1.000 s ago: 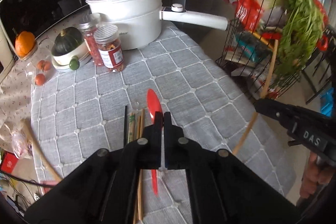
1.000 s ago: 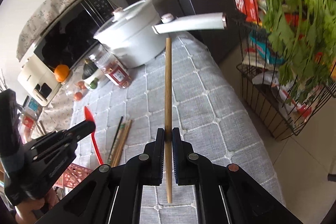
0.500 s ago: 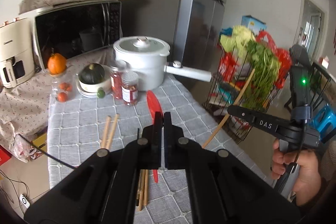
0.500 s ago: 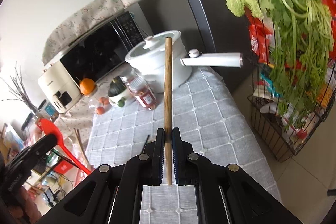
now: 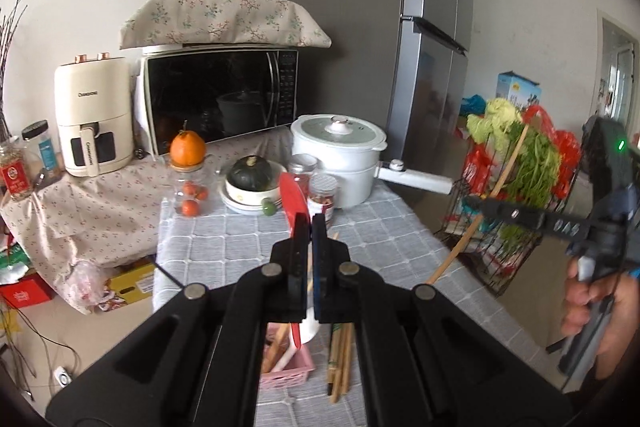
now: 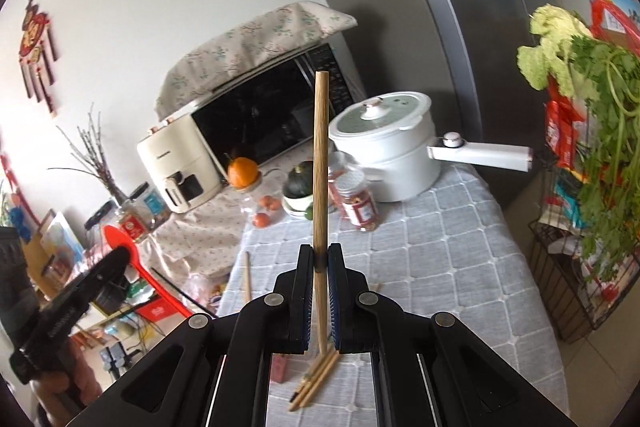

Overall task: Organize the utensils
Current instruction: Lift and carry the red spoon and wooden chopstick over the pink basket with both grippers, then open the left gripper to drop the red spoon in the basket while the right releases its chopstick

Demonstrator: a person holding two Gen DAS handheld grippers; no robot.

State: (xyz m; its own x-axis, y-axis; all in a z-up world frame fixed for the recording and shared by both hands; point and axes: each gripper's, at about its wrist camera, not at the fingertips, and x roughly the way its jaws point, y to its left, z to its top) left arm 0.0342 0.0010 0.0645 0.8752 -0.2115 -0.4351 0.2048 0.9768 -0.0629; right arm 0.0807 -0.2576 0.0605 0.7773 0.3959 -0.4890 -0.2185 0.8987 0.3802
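Left gripper (image 5: 310,227) clamps the red spoon (image 5: 293,197) above the pink basket (image 5: 286,373) at 6 o'clock, ready to drop; right gripper (image 6: 320,259) pinches a wooden chopstick (image 6: 321,163) upright, clear of the desk (image 6: 440,247)

A red spoon (image 5: 295,201) with a broad bowl and thin handle is held off the table, bowl up and tilted, pinched between gripper fingers. A long plain wooden stick (image 6: 320,163) stands almost upright, clamped low on its shaft. On the grey checked tablecloth lies a loose bundle of wooden chopsticks (image 5: 340,359), roughly parallel. Just beside them sits a pink slotted basket (image 5: 288,371) holding a white spoon and more wooden sticks. 1 more stick (image 6: 247,277) lies apart near the table's edge.
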